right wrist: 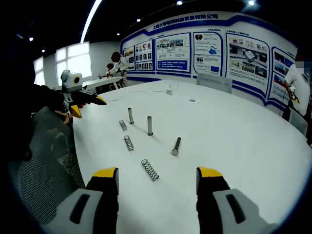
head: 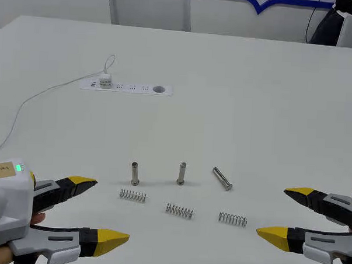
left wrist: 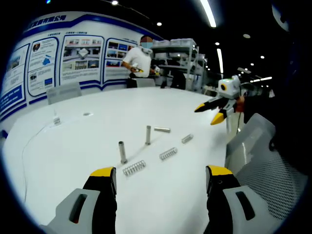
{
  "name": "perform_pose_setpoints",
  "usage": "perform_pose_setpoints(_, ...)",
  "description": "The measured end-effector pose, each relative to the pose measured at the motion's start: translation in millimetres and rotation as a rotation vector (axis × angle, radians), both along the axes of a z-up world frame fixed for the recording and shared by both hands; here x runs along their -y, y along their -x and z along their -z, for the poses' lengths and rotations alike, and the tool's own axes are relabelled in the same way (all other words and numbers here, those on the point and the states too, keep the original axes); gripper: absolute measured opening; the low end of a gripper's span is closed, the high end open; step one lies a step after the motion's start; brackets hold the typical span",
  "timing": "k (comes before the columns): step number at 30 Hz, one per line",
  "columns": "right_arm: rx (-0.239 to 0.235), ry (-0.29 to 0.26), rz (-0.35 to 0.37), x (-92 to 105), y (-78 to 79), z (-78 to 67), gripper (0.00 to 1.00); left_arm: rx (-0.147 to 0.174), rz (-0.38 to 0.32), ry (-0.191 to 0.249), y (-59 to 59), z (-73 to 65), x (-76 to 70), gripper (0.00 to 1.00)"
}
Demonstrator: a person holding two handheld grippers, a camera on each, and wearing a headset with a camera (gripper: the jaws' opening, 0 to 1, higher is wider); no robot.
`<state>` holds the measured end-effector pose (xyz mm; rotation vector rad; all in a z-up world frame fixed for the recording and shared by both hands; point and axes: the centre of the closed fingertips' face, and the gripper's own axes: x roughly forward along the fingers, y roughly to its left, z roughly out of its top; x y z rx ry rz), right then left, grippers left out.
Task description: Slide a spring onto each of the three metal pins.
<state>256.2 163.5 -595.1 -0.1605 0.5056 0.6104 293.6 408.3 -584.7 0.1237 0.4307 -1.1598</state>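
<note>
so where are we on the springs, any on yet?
None done: left spring, middle spring and right spring lie loose on the table, none on a pin. The left pin and middle pin stand upright; right pin lies flat. In hand: nothing, left tool and right tool open, empty. To do: all three.

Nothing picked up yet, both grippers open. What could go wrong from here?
The two upright pins stand free on the table; a nudge while threading could topple them. The third pin lies on its side and may roll when grasped. The springs are thin and lie flat, so they could slip from the jaws or get squashed.
</note>
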Motion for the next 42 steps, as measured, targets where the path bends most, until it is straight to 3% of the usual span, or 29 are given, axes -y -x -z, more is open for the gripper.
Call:
perform_pose_setpoints(26,-0.014,0.028,-0.003,-0.7,-9.3,-9.3,0.62,0.009,-0.012,0.029,-1.3,-3.8,-0.3,0.76)
perform_pose_setpoints(42,-0.028,0.042,0.014,-1.7,-34.4,-12.5,0.53,0.003,0.022,0.0,-2.8,-4.2,6.7,0.76)
